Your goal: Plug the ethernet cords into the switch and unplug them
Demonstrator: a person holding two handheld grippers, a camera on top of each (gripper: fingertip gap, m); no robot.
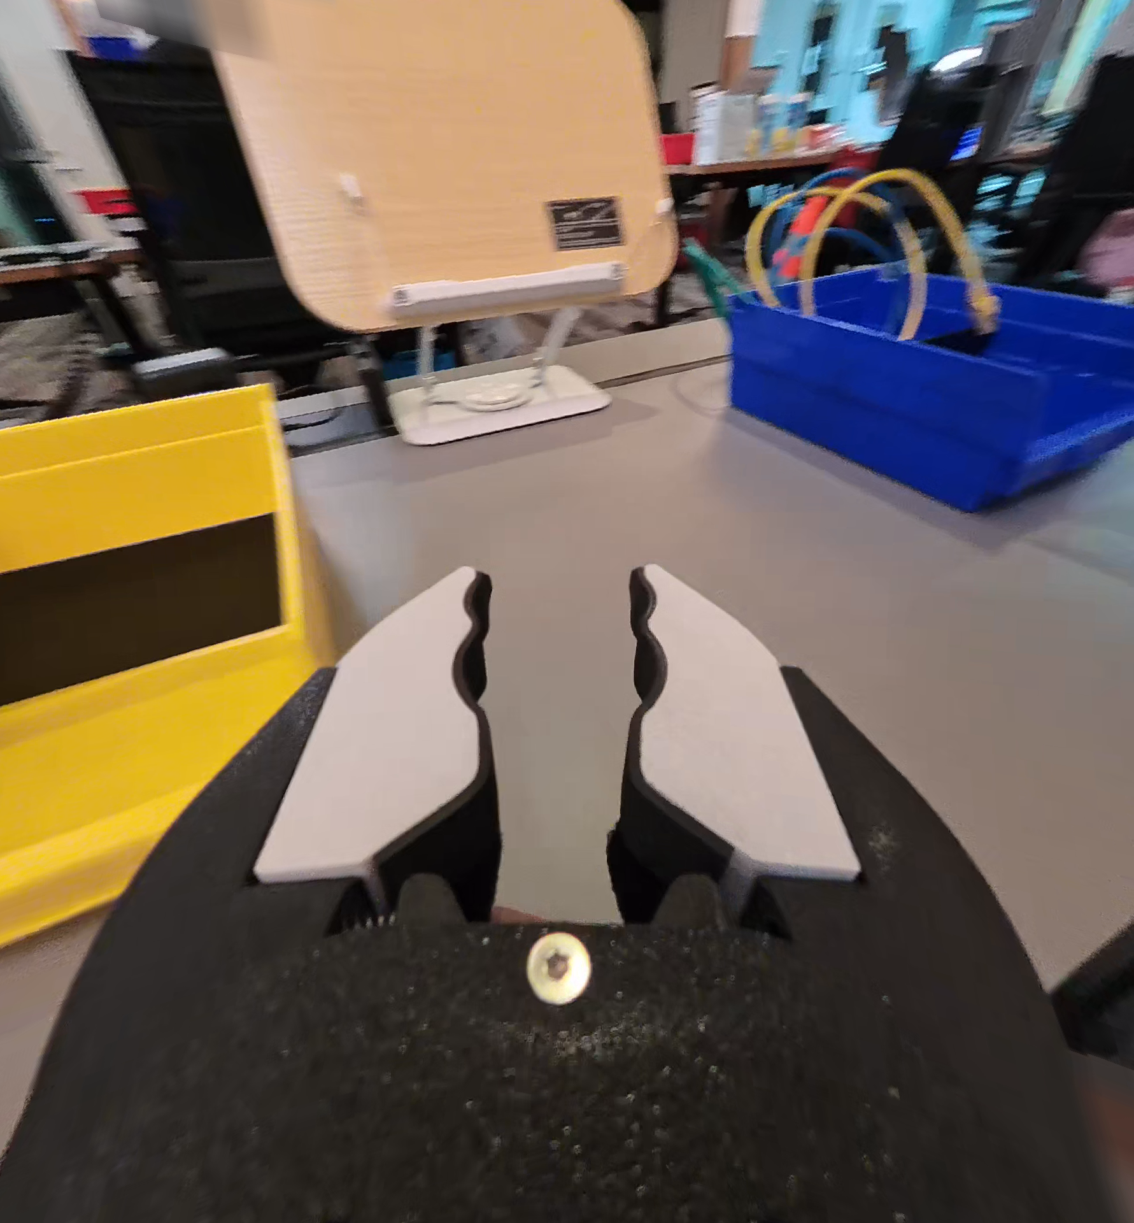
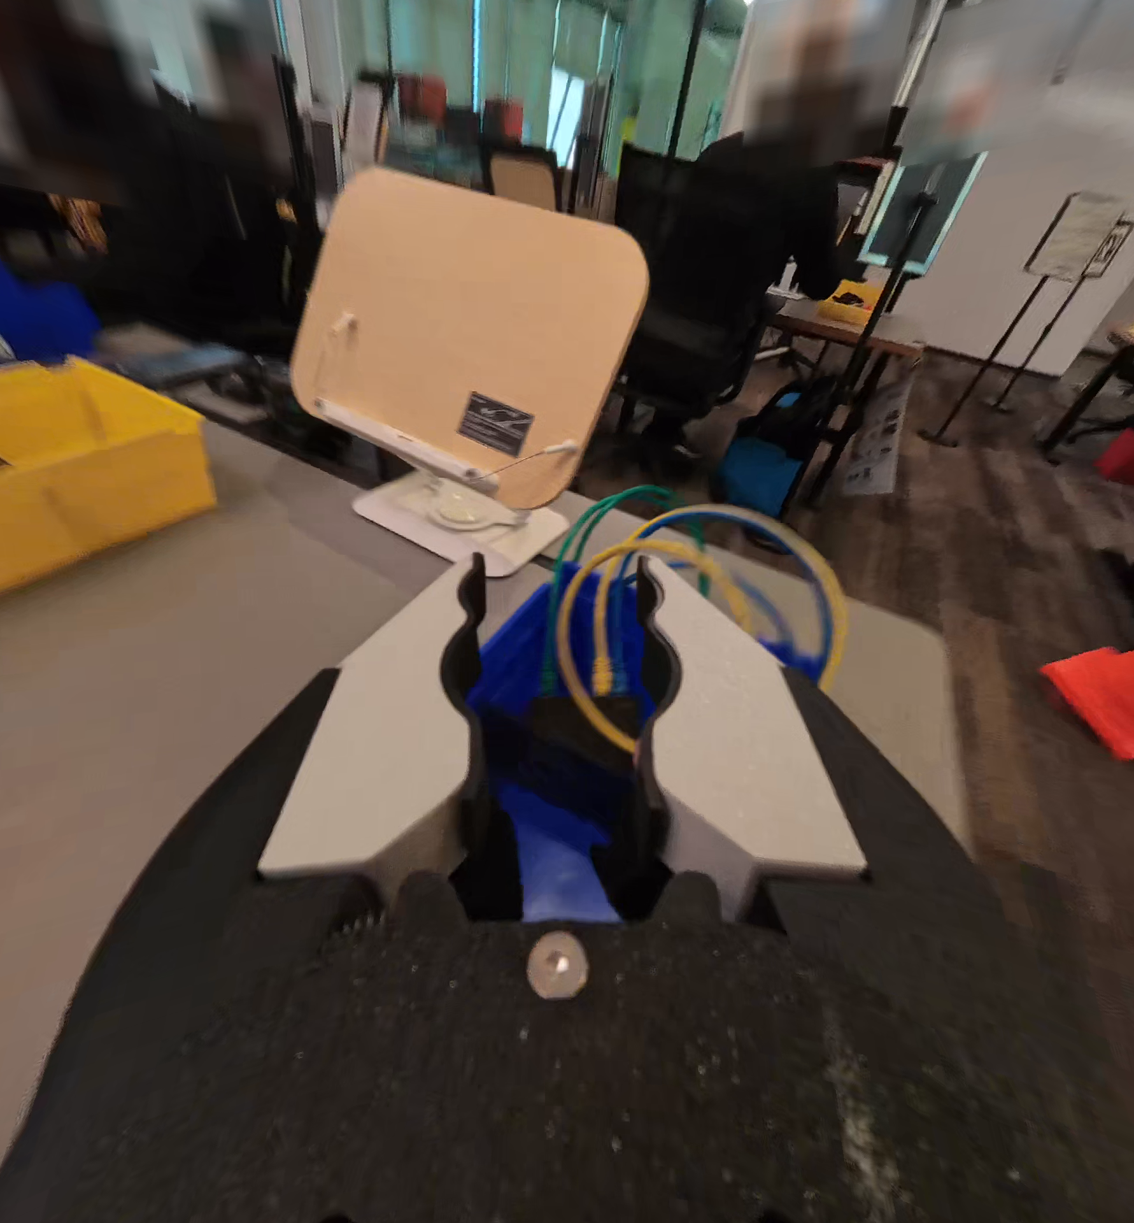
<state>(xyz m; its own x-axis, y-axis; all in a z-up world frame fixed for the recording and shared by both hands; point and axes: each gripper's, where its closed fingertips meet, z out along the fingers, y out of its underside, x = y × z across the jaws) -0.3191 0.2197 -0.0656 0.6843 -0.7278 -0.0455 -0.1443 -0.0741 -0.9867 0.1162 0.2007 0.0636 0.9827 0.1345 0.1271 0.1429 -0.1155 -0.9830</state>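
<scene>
Both grippers are parted and empty, and the cords wait in the blue bin.

Left gripper [image 1: 559, 582] hovers over bare grey table [image 1: 815, 595] beside the yellow bin [image 1: 121, 562], holding nothing. Right gripper [image 2: 559, 582] is equally open and aimed at the blue bin [image 2: 518, 668], probably to reach a plug. Yellow, green and blue ethernet cords [image 2: 577, 635] loop up from a dark box, likely the switch [image 2: 584, 724]; its ports are blurred and half hidden behind the fingers.
</scene>
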